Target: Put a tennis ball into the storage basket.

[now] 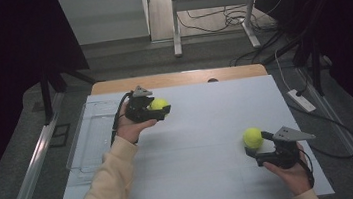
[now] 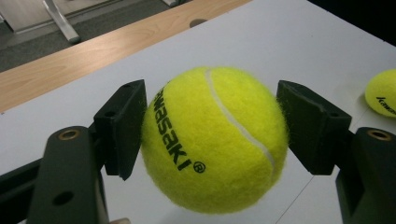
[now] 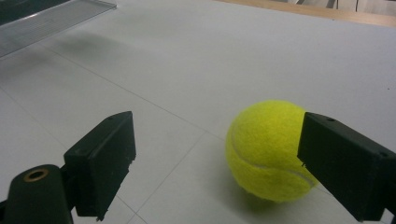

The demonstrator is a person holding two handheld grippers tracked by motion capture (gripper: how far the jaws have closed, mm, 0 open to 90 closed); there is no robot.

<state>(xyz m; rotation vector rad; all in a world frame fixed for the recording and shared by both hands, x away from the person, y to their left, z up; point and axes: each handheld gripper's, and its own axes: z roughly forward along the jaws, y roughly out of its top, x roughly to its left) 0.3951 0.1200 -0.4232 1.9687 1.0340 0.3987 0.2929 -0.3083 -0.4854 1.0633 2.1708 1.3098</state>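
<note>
A yellow tennis ball (image 1: 158, 103) with black lettering is held off the white table (image 1: 204, 141) at the back left, and my left gripper (image 1: 160, 107) is shut on it. In the left gripper view both black pads press the sides of that ball (image 2: 215, 140) inside the left gripper (image 2: 212, 133). A second tennis ball (image 1: 253, 137) rests on the table at the right. My right gripper (image 1: 257, 145) is open around it. In the right gripper view this ball (image 3: 266, 149) lies against the right-hand pad of the right gripper (image 3: 219, 147), with a wide gap to the other pad.
A clear plastic tray (image 1: 88, 139) lies along the table's left edge, also seen as the clear tray (image 3: 46, 18) at the upper left. A wooden strip (image 1: 177, 79) runs along the far edge. The second ball (image 2: 382, 93) shows at the right edge of the left gripper view.
</note>
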